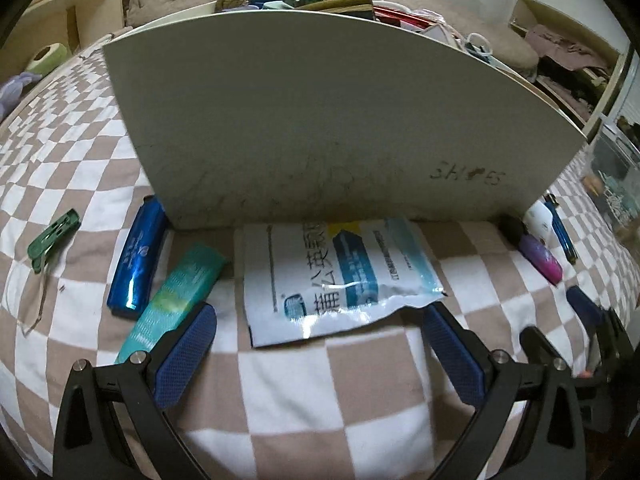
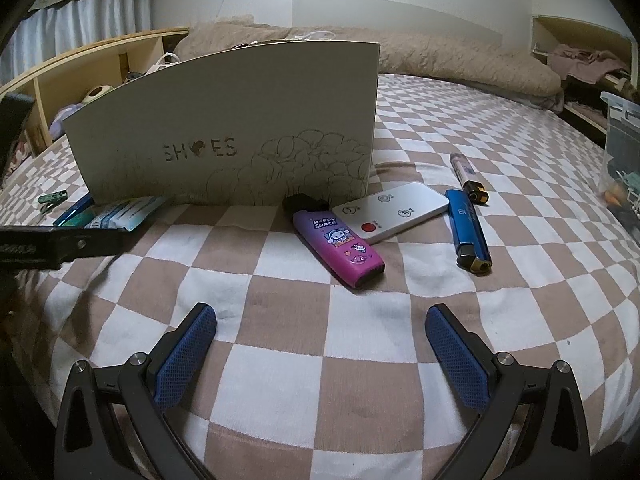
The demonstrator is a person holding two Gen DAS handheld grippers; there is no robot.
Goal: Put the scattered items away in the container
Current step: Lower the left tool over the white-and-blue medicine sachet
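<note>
A white shoe box (image 1: 320, 120) marked SHOES stands on the checkered bed, with several items inside at its top; it also shows in the right wrist view (image 2: 232, 128). In front of it lie a white and blue sachet (image 1: 340, 280), a teal tube (image 1: 176, 292), a blue case (image 1: 138, 256) and a green clip (image 1: 52, 240). My left gripper (image 1: 320, 344) is open and empty just short of the sachet. My right gripper (image 2: 320, 344) is open and empty, short of a purple device (image 2: 338, 244), a white remote (image 2: 394, 210), a blue lighter (image 2: 470, 232) and a second lighter (image 2: 466, 178).
The bed's checkered cover (image 2: 320, 360) spreads all around. A fluffy beige blanket (image 2: 440, 56) lies behind the box. Wooden shelves (image 2: 80, 68) run along the left. A clear plastic bin (image 2: 622, 152) stands at the right edge. The left gripper's body (image 2: 48, 244) reaches in from the left.
</note>
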